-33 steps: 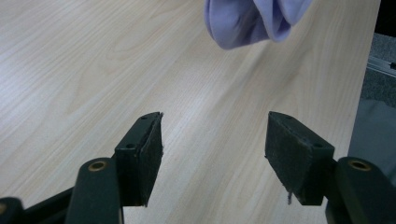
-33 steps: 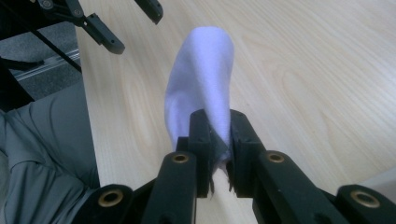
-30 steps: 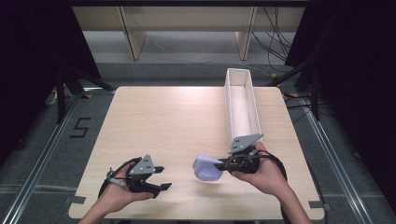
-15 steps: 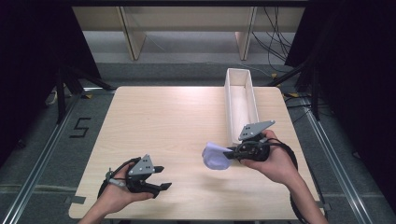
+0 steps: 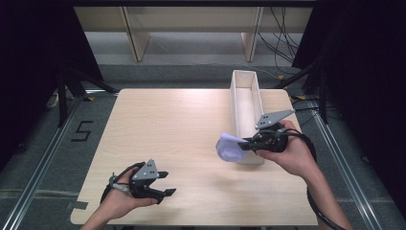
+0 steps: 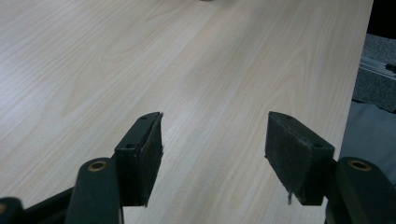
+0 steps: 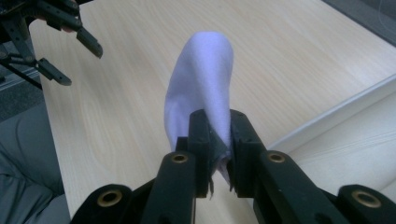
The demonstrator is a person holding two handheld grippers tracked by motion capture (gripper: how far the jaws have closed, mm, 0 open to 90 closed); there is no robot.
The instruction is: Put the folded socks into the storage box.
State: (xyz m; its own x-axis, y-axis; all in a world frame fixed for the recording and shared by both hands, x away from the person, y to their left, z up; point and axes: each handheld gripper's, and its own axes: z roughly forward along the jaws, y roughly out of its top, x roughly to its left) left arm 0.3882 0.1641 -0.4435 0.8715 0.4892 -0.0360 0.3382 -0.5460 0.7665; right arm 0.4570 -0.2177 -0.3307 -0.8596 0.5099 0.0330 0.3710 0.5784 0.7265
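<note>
A pale lavender cloth (image 5: 229, 148), soft and felt-like, hangs bunched and folded over on itself, clear of the table (image 5: 182, 124). One pinched end sits between the closed jaws of the right gripper (image 5: 246, 143). It hovers toward the table's right edge, just beside the near end of the long, open wooden box (image 5: 245, 115).

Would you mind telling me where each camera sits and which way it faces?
High view: above the person's side, looking forward and down on the pale wooden table; both forearms show.
Left gripper view: rides the left gripper, facing bare tabletop between open jaws.
Right gripper view: rides the right gripper, clamping the lilac cloth.
Shared: high and right views show the cloth.
</note>
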